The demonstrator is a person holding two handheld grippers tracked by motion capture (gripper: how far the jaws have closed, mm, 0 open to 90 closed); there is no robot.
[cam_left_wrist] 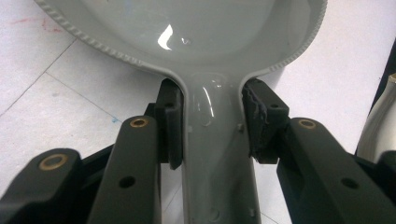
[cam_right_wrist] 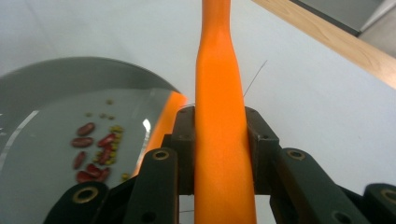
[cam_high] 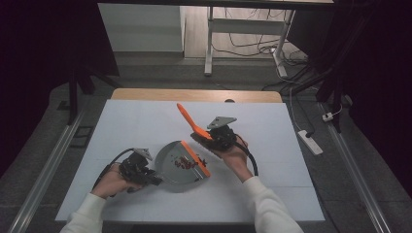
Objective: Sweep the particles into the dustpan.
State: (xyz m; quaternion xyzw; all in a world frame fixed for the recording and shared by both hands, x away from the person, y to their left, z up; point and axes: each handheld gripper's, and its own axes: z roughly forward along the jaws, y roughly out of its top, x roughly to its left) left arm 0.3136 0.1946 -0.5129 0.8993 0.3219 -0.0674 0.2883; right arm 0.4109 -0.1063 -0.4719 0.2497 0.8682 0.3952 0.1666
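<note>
The left gripper is clamped on the handle of the round grey plastic dustpan with an orange lip, which lies on the table just left of centre. The right gripper grips the orange plastic brush handle and holds it raised at about 1 o'clock from the pan, the handle slanting up toward 11 o'clock. A small heap of dark red beans and yellow-green grains sits in the pan close to the orange lip.

The risk, as I judge it, is a spill: if the left gripper tips the pan lip-down while lifting, the beans so near the edge would roll out. The glossy handle could also twist between the pads.

The table has a white sheet cover scored in a faint grid, with a wooden edge at 12 o'clock. Beyond are a grey floor, a white desk frame, loose cables and a white power strip at 3 o'clock. The surroundings are dark.
</note>
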